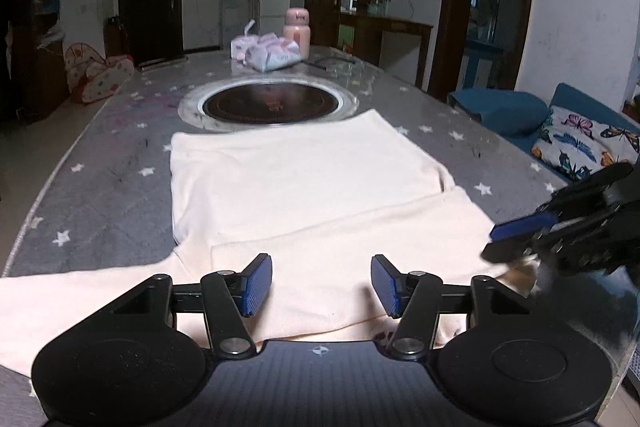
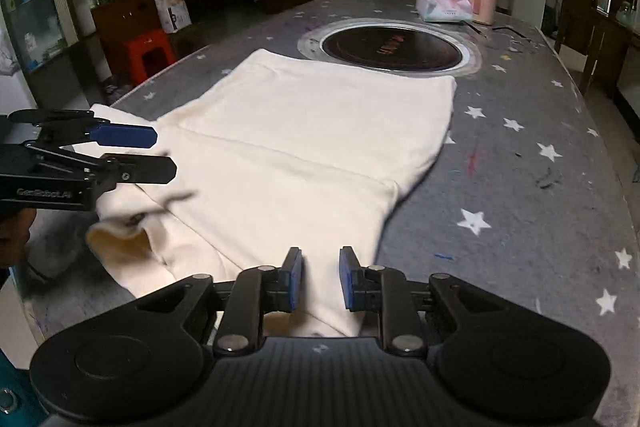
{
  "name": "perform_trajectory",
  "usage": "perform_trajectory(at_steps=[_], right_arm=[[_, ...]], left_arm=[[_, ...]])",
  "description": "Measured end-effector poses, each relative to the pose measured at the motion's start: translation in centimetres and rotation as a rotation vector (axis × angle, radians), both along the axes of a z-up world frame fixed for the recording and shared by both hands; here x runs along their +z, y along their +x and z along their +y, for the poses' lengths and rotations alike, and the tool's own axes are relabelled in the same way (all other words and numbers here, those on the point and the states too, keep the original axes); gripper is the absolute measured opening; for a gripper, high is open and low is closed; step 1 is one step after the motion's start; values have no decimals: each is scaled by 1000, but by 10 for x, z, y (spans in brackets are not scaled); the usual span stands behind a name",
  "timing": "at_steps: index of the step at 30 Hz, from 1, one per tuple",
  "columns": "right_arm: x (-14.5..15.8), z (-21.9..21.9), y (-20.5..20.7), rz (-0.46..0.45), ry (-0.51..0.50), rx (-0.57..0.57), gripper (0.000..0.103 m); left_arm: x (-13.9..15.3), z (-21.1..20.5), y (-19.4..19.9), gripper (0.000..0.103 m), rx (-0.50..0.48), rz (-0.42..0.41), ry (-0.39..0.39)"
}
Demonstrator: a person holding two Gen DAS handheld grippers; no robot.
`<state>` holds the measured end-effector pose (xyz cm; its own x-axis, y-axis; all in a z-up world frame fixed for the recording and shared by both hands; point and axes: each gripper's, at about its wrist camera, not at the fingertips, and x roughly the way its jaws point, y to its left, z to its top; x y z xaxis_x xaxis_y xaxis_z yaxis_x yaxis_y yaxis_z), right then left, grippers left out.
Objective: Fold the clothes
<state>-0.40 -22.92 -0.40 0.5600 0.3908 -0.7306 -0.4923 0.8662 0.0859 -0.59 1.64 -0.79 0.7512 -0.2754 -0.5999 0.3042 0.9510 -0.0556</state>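
Left tool (image 1: 321,285) spread wide over the cream garment (image 1: 304,187) lying flat on the worktop (image 1: 120,195). Past it: round hob (image 1: 272,103), tissue pack (image 1: 274,55), pink bottle (image 1: 297,31). Right tool (image 2: 320,277) slightly parted, cloth between, pinch unclear.

Two low wrist views, near, sharing cream garment (image 1: 304,187), table (image 2: 520,155)
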Motion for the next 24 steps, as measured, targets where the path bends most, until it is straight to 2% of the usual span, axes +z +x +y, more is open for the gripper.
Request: perform_trajectory(at_steps=[6, 13, 24], right_arm=[[18, 2, 15, -76, 22, 9, 19], [-3, 15, 37, -41, 0, 9, 18], [-6, 17, 37, -43, 7, 5, 20]], left_arm=[[-6, 0, 7, 57, 17, 30, 3], [-11, 9, 9, 57, 43, 57, -12], [-9, 20, 21, 57, 110, 52, -77]])
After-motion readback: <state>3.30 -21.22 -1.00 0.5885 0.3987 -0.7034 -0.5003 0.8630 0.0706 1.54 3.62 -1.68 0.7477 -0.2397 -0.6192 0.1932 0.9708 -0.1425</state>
